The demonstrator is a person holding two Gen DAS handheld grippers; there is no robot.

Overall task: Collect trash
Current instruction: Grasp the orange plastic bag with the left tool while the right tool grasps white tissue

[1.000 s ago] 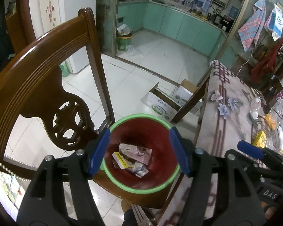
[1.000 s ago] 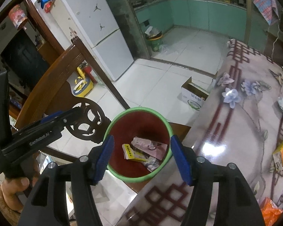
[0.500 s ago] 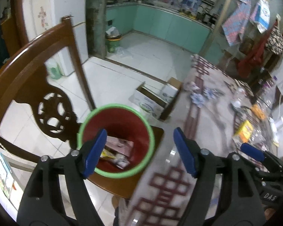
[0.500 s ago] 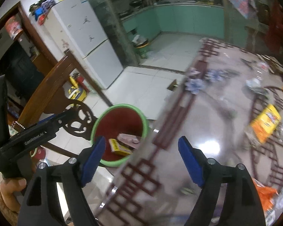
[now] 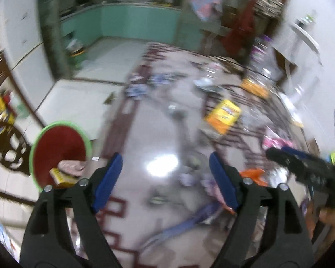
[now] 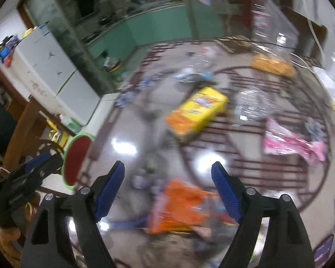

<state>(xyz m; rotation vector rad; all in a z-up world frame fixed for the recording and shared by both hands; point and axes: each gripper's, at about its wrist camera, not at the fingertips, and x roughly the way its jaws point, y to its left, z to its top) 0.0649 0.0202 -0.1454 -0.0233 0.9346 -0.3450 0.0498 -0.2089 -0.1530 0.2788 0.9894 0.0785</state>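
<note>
Sitting in the red bin: a pink wrapper, a yellow box.

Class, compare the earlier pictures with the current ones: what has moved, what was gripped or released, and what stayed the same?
Both tools, left and right, swung rightward, away from the green-rimmed red trash bin to over the glossy patterned table strewn with wrappers; the right one now frames an orange crumpled wrapper. Nothing was gripped or released. Both stayed open and empty; the bin keeps its trash.
</note>
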